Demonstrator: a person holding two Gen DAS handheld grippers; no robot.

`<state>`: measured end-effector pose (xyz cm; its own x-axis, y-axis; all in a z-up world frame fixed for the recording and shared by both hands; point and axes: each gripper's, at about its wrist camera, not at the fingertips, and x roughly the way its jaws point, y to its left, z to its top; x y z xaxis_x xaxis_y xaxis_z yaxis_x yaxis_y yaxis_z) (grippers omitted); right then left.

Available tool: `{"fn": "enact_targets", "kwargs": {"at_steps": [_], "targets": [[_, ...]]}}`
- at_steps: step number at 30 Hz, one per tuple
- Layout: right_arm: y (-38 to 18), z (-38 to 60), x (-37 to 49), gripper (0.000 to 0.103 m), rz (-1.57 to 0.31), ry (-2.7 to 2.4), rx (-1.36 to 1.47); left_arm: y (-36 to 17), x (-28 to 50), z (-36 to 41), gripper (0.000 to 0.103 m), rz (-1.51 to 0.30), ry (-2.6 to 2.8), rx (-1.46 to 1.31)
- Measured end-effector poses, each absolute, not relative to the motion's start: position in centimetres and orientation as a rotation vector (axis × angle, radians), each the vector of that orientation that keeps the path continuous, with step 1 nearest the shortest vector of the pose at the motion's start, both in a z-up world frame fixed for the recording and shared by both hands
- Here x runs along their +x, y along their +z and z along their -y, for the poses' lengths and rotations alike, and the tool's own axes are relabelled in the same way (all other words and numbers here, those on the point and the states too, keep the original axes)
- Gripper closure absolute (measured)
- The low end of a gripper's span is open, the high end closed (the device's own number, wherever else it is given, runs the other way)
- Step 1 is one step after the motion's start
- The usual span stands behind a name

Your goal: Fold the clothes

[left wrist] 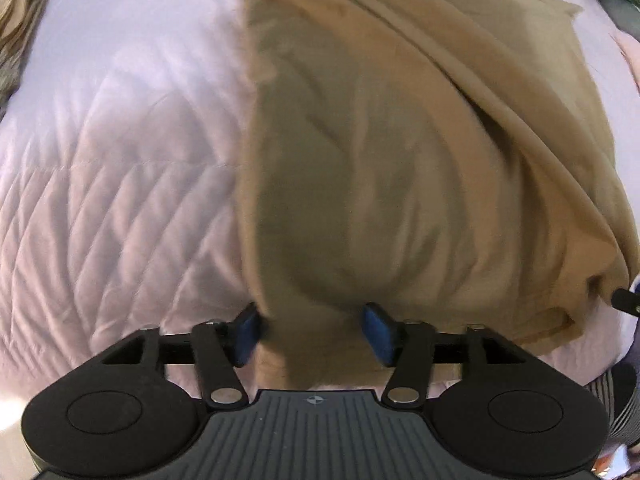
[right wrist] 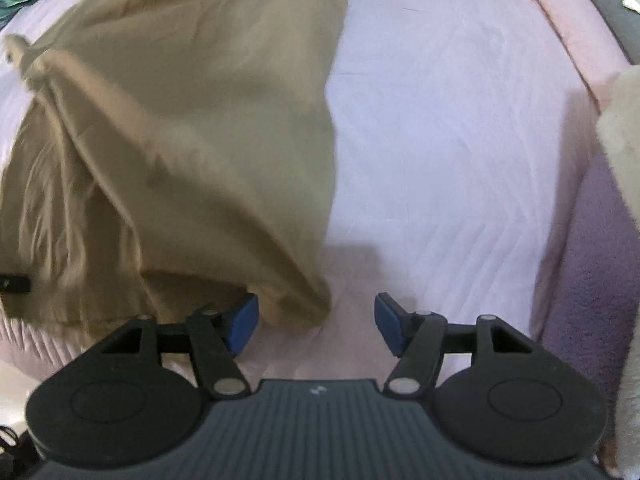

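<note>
Tan garment (left wrist: 400,140) lay rumpled on a pale pink quilt (left wrist: 120,160), filling centre & right of the left-wrist frame. Left gripper (left wrist: 312,334) was wide open w/ a fabric fold between its blue pads, not pinched. Right gripper (right wrist: 316,326) was wide open, holding nothing, cloth edge just beside its left pad.

1x tan thin-fabric garment (left wrist: 400,140), spread out and creased. 1x pale pink quilted bedspread (left wrist: 120,160) under it. 2x black two-finger grippers: left gripper (left wrist: 314,330), right gripper (right wrist: 316,326), each with 2 blue finger pads (right wrist: 242,324), so 4 pads total. 1x second tan cloth item (left wrist: 20,20) at the far left edge. 1x purple fleece blanket (right wrist: 592,280) at right. 1x cream fluffy thing (right wrist: 624,140), too blurred to identify.
</note>
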<state>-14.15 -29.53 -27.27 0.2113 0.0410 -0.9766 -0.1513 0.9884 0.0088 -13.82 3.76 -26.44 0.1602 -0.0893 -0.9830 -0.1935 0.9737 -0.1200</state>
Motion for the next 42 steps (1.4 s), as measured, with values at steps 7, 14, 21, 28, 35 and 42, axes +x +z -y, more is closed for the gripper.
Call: {"fn": "enact_targets", "kwargs": {"at_steps": [7,14,21,28,35,42], "targets": [[-30.1,27.0,-14.1,0.042,-1.31,0.221,-0.184,-26.9,-15.1,-3.8,0.071,-1.379,0.069,-0.173],[-29.4,27.5,-14.6,0.1,-1.306,0.18,-0.122,-25.6,-16.2,-5.4,0.101,-1.353,0.028,-0.142],[-25.1,27.9,-15.7,0.101,-1.302,0.136,-0.142,-22.0,-17.9,-8.0,0.101,-1.339,-0.003,-0.173],[-24.3,27.8,-17.6,0.101,-1.346,0.166,-0.141,-20.5,-19.6,-8.7,0.101,-1.369,0.0,-0.171],[-28.5,26.3,-18.0,0.081,-1.497,0.118,-0.205,-22.9,-21.8,-9.1,0.094,-1.458,-0.018,-0.195],[-23.7,26.8,-18.4,0.06,-1.392,0.064,-0.246,-18.4,-23.3,-10.9,0.089,-1.439,0.04,-0.219]]}}
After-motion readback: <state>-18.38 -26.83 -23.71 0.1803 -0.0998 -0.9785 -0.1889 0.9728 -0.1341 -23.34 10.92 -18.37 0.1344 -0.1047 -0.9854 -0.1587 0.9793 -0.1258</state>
